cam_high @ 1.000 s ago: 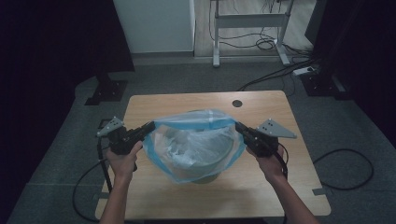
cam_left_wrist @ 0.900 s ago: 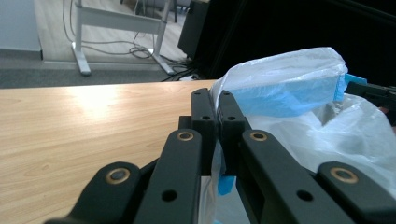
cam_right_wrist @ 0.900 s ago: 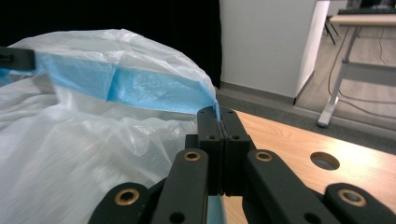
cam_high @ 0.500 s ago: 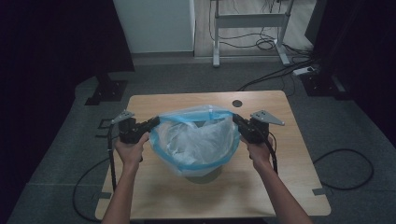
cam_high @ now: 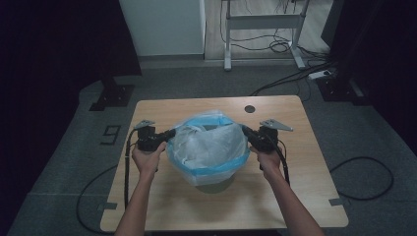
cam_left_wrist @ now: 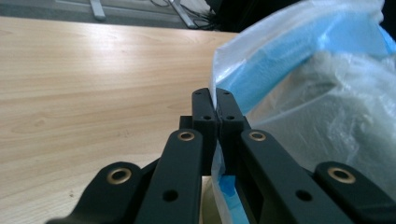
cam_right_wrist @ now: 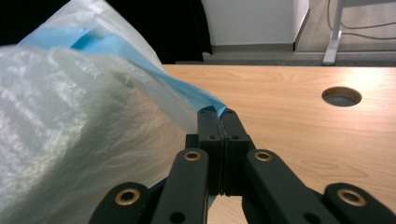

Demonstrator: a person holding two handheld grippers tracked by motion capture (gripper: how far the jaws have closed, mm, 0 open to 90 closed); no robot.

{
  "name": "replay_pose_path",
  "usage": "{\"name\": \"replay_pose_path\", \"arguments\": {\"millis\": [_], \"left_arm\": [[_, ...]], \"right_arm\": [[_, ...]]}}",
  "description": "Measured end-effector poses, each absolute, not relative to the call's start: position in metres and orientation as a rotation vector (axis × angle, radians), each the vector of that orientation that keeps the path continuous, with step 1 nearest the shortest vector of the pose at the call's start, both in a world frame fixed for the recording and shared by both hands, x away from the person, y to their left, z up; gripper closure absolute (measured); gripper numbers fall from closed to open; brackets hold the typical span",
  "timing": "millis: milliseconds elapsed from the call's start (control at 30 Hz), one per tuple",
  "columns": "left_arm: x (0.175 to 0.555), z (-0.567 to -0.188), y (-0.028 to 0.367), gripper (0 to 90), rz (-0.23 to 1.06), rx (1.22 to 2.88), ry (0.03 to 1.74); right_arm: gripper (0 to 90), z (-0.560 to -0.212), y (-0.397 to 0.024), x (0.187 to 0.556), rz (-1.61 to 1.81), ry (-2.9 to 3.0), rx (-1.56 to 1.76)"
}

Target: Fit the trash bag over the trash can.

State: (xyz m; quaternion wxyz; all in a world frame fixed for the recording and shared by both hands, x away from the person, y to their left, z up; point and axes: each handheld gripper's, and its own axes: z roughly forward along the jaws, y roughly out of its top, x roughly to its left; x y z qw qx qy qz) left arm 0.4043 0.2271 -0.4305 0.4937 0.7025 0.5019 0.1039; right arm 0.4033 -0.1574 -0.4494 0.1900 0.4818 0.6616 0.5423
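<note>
Table: light wooden table (cam_high: 162,206); a round hole (cam_high: 250,108) sits near its far edge, toward the far right corner.
Bag: translucent plastic bag (cam_high: 209,142) with a blue band around its mouth, at the middle of the table, held open between the two claws and draped over a grey bin (cam_high: 216,182) whose lower part shows beneath it, toward the near edge.
Left claw: left claw (cam_high: 169,133) is at the bag's left side; in the left gripper view its jaws are pressed together with the bag's blue-banded rim (cam_left_wrist: 217,109) pinched between them.
Right claw: right claw (cam_high: 244,130) is at the bag's right side; in the right gripper view its jaws are closed tight on a corner of the blue rim (cam_right_wrist: 212,111).
Hands: left hand (cam_high: 145,158) and right hand (cam_high: 268,158) grip the gripper handles, forearms coming in over the near edge.
Bag surface: film is wrinkled and cloudy; contents cannot be made out.
Surroundings: grey floor with black cables (cam_high: 364,172) beside the table's right edge; a white desk frame (cam_high: 263,22) stands beyond the far edge.
</note>
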Motion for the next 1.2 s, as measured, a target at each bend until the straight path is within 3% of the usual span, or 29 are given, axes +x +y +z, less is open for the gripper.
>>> {"name": "replay_pose_path", "arguments": {"millis": [367, 933, 967, 1033, 1200], "left_arm": [[0.417, -0.442, 0.218, 89.3, 0.172, 1.760, 1.254], [0.405, -0.450, 0.230, 88.1, 0.128, 1.762, 1.272], [0.403, -0.448, 0.231, 87.5, 0.131, 1.750, 1.261], [0.401, -0.445, 0.232, 86.4, 0.141, 1.738, 1.250], [0.398, -0.442, 0.233, 84.9, 0.143, 1.728, 1.235]], "right_arm": [[89.2, -0.456, -0.156, 0.413, 1.527, 1.909, 1.394], [89.1, -0.464, -0.167, 0.406, 1.420, 1.932, 1.434], [88.2, -0.462, -0.170, 0.404, 1.439, 1.905, 1.433], [77.0, -0.457, -0.175, 0.398, 1.469, 1.834, 1.418], [64.4, -0.436, -0.185, 0.370, 1.507, 1.727, 1.321]]}}
